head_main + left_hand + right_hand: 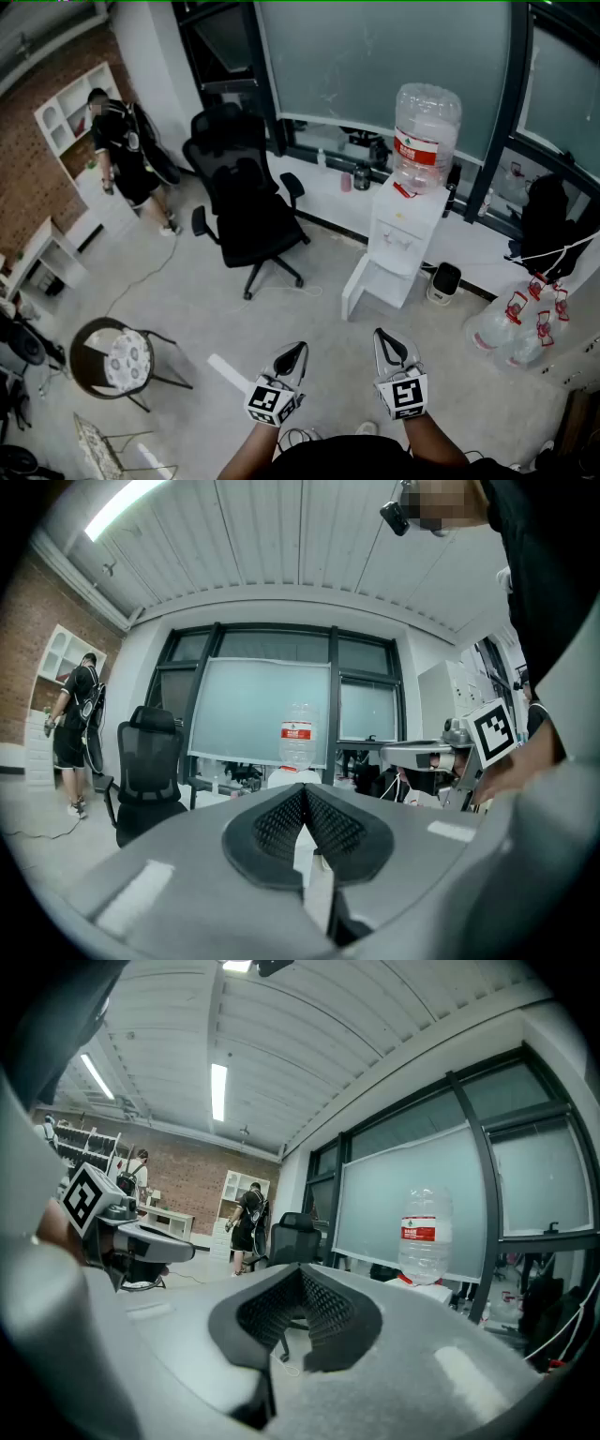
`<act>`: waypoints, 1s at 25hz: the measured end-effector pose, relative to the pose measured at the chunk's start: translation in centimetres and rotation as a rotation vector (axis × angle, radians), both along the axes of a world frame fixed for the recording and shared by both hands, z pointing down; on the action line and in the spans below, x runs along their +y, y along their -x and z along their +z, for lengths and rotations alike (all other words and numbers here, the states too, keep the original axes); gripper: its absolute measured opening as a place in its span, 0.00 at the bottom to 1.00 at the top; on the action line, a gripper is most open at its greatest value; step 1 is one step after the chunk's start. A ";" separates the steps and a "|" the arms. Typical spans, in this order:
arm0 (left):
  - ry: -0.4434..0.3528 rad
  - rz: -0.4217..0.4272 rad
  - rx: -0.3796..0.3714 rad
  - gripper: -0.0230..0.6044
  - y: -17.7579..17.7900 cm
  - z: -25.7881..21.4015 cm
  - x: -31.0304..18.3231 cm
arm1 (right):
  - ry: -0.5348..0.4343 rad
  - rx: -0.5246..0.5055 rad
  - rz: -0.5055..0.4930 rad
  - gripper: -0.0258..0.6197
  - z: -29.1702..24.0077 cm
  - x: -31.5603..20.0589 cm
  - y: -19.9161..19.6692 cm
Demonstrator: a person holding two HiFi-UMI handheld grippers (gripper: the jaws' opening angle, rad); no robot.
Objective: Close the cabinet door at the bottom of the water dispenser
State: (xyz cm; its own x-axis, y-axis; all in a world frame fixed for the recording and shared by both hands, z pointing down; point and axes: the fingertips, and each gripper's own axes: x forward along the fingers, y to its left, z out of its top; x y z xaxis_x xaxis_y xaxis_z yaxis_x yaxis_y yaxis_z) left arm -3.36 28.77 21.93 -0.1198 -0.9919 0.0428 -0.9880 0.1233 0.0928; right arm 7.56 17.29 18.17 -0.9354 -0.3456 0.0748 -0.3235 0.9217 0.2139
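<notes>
Cabinet door (357,286) | hanging open at the water dispenser (405,234) foot, well ahead of you | you are holding left gripper (300,348) and right gripper (380,334) empty, jaws pressed together | jaws are blocking the door in both gripper views

No readable words or numbers anywhere, red-and-white label (410,148) on the water bottle (428,117) atop the water dispenser (405,234), print too small to read, black-and-white square markers on left gripper (300,346) and right gripper (381,333), patterns only.

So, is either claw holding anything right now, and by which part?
Nothing: left claw and right claw are both shut and empty, well short of the water dispenser.
</notes>
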 end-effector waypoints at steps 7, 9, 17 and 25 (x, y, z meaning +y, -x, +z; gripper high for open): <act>0.002 0.007 -0.008 0.07 -0.8 -0.3 -0.3 | 0.060 -0.048 0.011 0.04 -0.2 -0.1 -0.4; 0.009 0.007 -0.011 0.07 -1.0 -0.2 -0.3 | 0.039 -0.033 0.010 0.04 -0.1 -0.1 -0.7; 0.026 0.003 -0.013 0.07 -3.4 0.1 -1.1 | 0.054 -0.068 0.010 0.04 -0.2 -1.3 -2.9; 0.038 -0.032 -0.004 0.07 -5.9 0.5 -2.5 | 0.079 -0.062 -0.031 0.04 0.6 -2.8 -5.2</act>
